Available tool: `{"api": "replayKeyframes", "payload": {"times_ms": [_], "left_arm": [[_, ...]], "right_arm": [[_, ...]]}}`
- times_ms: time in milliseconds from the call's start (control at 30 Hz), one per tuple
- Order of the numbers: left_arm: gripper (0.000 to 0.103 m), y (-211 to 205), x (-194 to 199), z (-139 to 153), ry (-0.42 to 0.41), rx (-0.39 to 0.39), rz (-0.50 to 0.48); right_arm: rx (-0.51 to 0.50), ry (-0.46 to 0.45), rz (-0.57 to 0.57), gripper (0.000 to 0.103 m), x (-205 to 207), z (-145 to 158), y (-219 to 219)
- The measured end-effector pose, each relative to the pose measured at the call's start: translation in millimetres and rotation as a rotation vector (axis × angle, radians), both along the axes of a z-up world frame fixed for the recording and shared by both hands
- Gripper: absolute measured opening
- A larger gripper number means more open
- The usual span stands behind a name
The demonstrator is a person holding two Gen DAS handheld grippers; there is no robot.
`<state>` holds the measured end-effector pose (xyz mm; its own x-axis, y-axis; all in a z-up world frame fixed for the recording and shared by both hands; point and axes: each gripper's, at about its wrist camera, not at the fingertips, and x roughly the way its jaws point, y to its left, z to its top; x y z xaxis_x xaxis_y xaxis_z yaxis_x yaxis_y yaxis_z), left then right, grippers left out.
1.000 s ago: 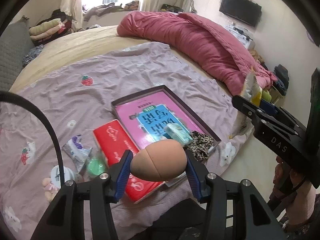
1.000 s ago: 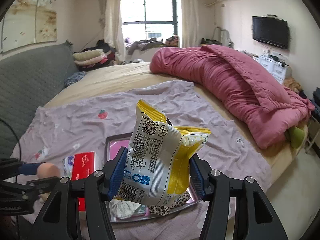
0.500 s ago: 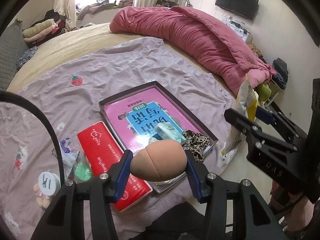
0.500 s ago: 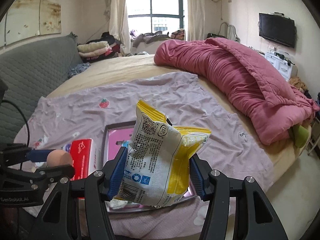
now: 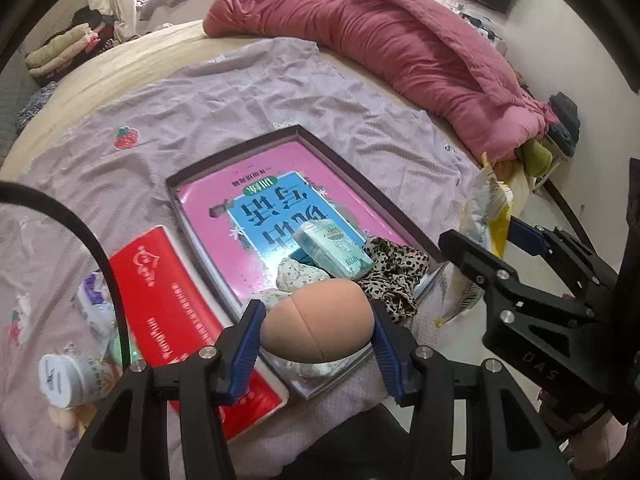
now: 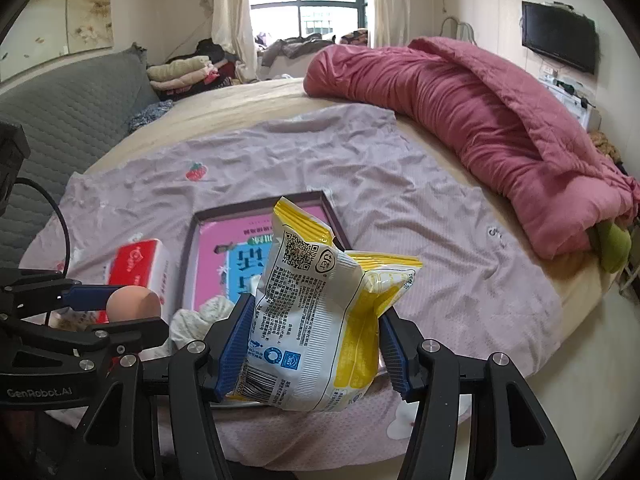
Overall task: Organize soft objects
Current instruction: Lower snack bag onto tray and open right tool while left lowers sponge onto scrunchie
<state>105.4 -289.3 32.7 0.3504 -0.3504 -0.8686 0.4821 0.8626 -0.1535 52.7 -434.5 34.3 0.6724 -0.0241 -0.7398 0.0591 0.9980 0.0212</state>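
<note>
Nearest the left wrist camera, the left gripper (image 5: 316,340) has its jaws clamped on a tan foam egg (image 5: 318,322), gripped across its long ends, hanging over the near edge of the tray (image 5: 232,302). The egg looks light and squashy; a hold across its middle seam would likely bulge it less. In the right wrist view, the right gripper (image 6: 314,350) pinches a yellow-and-white snack bag (image 6: 320,312) by its lower half, above the tray's near right corner. The bag appears puffed, slick and crushable, so a light squeeze low on its body or on a sealed edge seems safest. Inside the tray lie a pale cloth (image 5: 300,274), a tissue pack (image 5: 334,248) and a leopard cloth (image 5: 394,266). Left of it rests a red box (image 5: 176,308) on the lilac sheet (image 5: 240,92). Beyond, a pink quilt (image 5: 392,40) lies along the bed's far side.
</note>
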Motion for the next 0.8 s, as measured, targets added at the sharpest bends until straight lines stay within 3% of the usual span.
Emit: {"api": "replayKeyframes", "payload": {"times_ms": [433,800], "left_arm": [[0.053,-21,22,-52,0.114,0.048,-0.005],[0.053,-25,24,-56,0.113,0.069,-0.020]], "right_arm": [[-0.011,0.119,0.033,0.060,37,-54,-9],[-0.006,0.176,0.034,0.061,63,-83,-14]]}}
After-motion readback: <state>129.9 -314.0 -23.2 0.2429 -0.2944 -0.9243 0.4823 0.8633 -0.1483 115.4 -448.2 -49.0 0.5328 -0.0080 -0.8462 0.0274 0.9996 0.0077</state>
